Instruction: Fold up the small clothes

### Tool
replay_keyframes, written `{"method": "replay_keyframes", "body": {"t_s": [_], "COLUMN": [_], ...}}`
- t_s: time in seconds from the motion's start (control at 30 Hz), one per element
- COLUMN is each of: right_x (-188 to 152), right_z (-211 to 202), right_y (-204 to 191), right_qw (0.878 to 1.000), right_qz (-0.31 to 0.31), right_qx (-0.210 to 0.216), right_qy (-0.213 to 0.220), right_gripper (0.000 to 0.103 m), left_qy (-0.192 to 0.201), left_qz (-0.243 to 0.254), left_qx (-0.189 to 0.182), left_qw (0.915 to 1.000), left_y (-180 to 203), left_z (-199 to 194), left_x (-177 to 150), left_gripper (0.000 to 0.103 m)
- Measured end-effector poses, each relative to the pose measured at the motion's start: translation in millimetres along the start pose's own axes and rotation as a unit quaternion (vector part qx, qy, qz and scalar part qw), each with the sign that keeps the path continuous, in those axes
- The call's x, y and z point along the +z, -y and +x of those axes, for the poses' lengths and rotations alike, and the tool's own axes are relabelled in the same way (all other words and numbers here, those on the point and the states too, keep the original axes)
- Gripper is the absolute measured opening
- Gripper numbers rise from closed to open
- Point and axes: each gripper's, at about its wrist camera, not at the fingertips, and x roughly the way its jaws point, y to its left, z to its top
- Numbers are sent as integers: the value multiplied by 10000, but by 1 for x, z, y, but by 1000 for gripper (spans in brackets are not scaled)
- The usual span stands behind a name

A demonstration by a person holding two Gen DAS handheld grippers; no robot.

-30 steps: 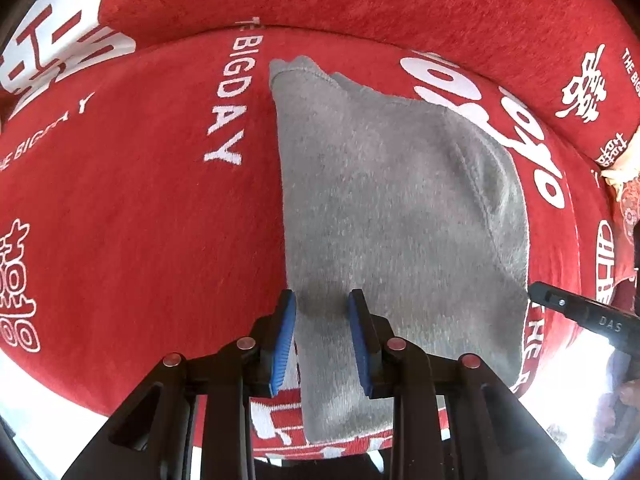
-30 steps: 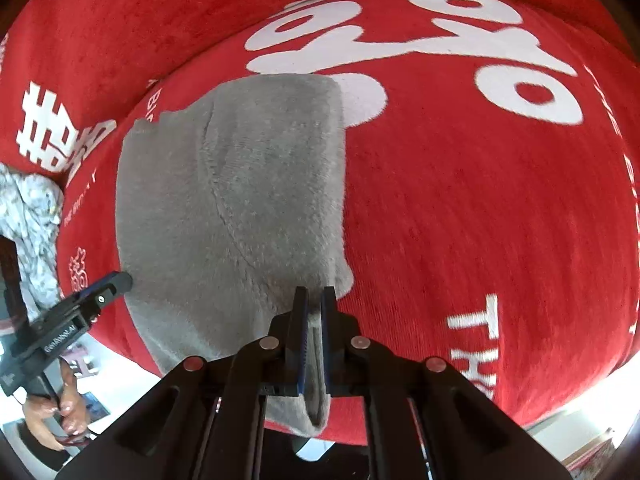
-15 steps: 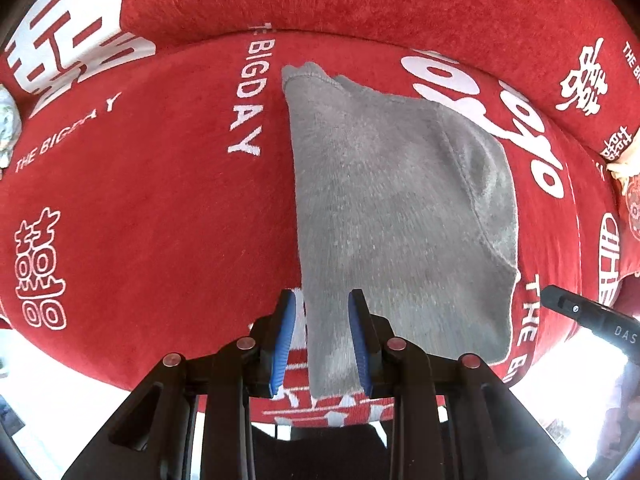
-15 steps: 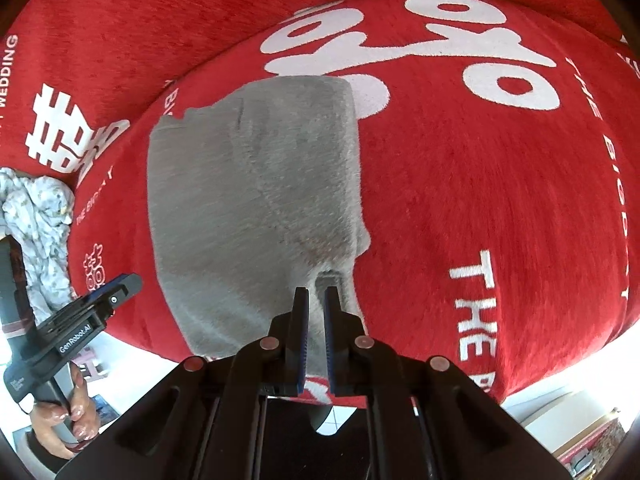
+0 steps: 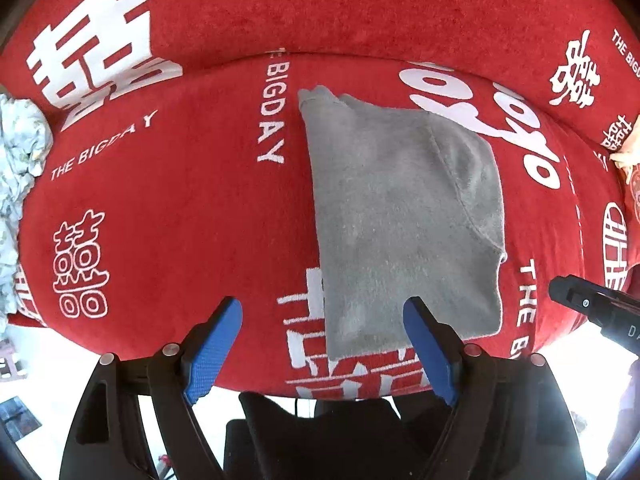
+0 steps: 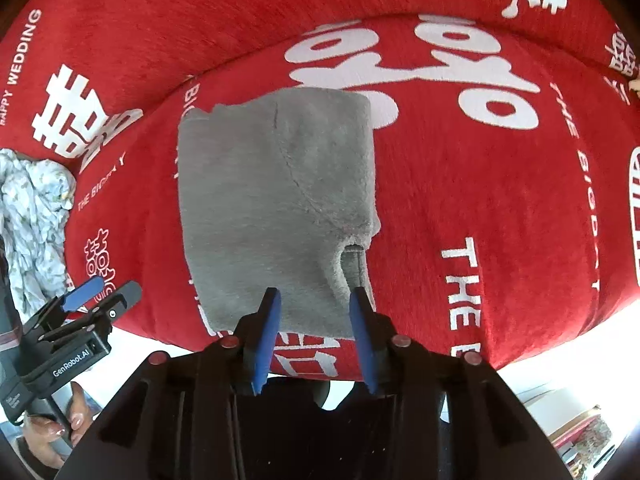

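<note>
A small grey fleece garment (image 5: 404,220) lies folded flat on the red cushion (image 5: 180,220), also seen in the right wrist view as the grey garment (image 6: 276,204). My left gripper (image 5: 322,320) hangs above its near left corner, jaws opening wide, nothing between the blue pads. My right gripper (image 6: 316,312) hovers over the garment's near right corner, jaws opening, pads clear of the cloth. The left gripper (image 6: 100,296) shows at the left of the right wrist view, and the right gripper's tip (image 5: 580,300) at the right of the left wrist view.
The red cushion (image 6: 500,208) carries white lettering and a raised back. A crumpled pale floral cloth (image 5: 16,184) lies at the far left, seen again as the floral cloth (image 6: 32,216). A hand (image 6: 52,428) holds the left gripper's handle. The cushion's front edge drops to bright floor.
Both grippers let go of the grey garment's near corners, spread their jaws and rose away from it. The garment now lies flat on the cushion.
</note>
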Motion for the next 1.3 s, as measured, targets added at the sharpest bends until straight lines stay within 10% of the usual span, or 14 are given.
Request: {"method": "replay_keyframes", "body": {"t_s": [0.17,0.37,1.3], "right_x": [-3,-7,-9], "right_z": [-16,-27,-47], "right_y": [-11,-23,-20], "right_qw": [9993,9973,9963], "right_qz": [-166,-361,-37], "right_qx": [-271,-527,-716], "right_qy": [187,364,483], "right_gripper": [85,103,103], "left_qy": [117,246,81], "left_qz": [-73,-46,149], "left_qx": [36,182,516], "left_qw": [9999,9995,9985], "left_y": [0,5,16], "left_z": [-16,-29,-44], "left_x": [0,0,-1], "left_gripper": [84,103,103]}}
